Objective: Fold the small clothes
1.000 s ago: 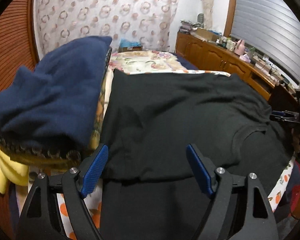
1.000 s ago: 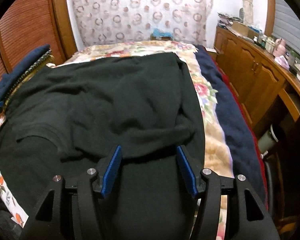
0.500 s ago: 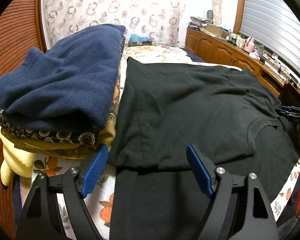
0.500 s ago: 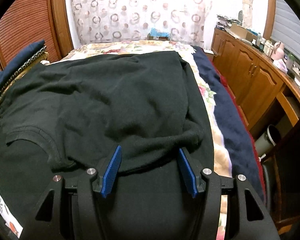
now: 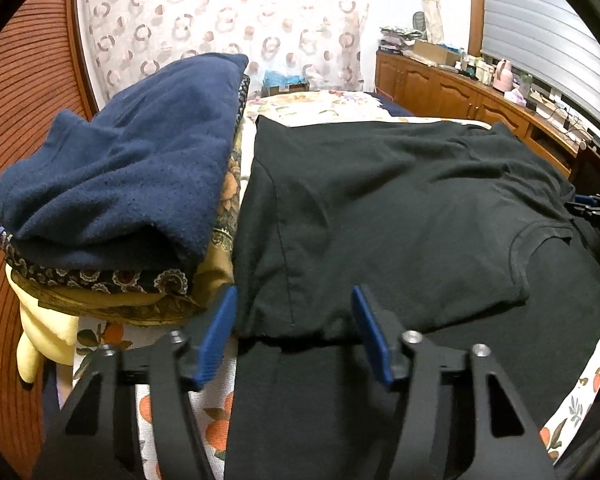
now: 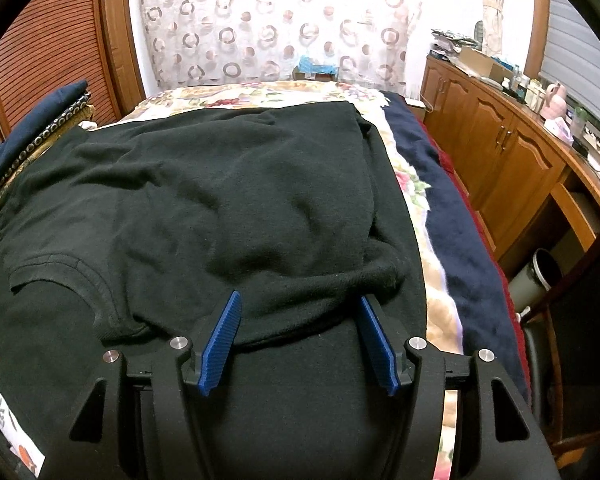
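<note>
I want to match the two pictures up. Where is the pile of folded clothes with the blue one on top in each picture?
Left wrist view: the pile of folded clothes fills the left side, close by, beside the black shirt.
Right wrist view: the pile is only a sliver at the far left edge, behind the shirt.
Shared landmark: the curtain with ring shapes hangs behind the bed in both.
</note>
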Demonstrator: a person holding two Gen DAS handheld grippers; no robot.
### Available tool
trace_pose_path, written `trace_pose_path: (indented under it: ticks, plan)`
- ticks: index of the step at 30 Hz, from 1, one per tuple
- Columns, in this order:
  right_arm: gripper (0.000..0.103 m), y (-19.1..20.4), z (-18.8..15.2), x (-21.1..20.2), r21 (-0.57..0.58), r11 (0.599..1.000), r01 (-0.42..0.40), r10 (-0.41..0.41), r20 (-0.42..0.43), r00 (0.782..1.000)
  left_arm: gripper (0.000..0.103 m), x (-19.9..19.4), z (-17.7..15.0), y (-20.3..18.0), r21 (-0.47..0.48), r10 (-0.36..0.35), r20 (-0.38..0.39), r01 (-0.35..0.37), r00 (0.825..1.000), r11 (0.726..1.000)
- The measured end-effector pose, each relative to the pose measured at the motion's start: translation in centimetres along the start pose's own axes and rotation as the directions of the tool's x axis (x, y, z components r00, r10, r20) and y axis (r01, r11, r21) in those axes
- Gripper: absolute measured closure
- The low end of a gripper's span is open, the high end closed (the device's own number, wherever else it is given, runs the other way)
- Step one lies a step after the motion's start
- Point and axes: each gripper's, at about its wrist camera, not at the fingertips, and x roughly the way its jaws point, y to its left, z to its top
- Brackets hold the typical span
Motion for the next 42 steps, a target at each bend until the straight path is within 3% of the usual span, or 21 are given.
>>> trace_pose_path:
  ticks: [5, 14, 28, 30, 31, 32, 42]
  plan:
    - [0.041, -0.1, 0.0, 0.0, 0.000, 1.000, -0.001, 0.001, 0.000, 1.000, 0.070, 0.6, -0.1, 0.3, -0.004, 0.011, -0.021, -0.011, 1.000, 1.000]
    - [0.041, -0.1, 0.0, 0.0, 0.000, 1.000, -0.002, 0.002, -0.001, 1.000, 0.094, 0.5, -0.3, 0.4, 0.007, 0.005, -0.030, -0.004, 1.000, 1.000]
    - [0.041, -0.3, 0.0, -0.1, 0.002, 1.000, -0.005, 0.005, -0.001, 1.000, 0.100, -2.0, 0.6, -1.7, 0.036, -0.042, 0.046, 0.040, 0.998, 0.999]
    - [0.064, -0.3, 0.1, -0.2, 0.003, 1.000, -0.011, 0.011, 0.004, 1.000, 0.100, -2.5, 0.9, -1.9, 0.034, -0.050, 0.064, 0.048, 0.997, 0.998]
    - [0.087, -0.3, 0.3, -0.2, 0.000, 1.000, -0.020, 0.020, 0.009, 1.000, 0.100, -3.0, 1.2, -2.0, 0.030, -0.049, 0.080, 0.046, 0.996, 0.998]
    - [0.096, -0.2, 0.4, -0.1, -0.004, 1.000, -0.024, 0.024, 0.005, 1.000, 0.100, -3.2, 1.3, -1.9, 0.025, -0.052, 0.088, 0.050, 0.995, 0.998]
    - [0.099, 0.3, 0.9, -6.1, -0.014, 0.999, -0.050, 0.052, 0.182, 0.982, 0.100, -7.5, 2.2, -1.3, -0.001, -0.085, 0.193, 0.087, 0.978, 0.996]
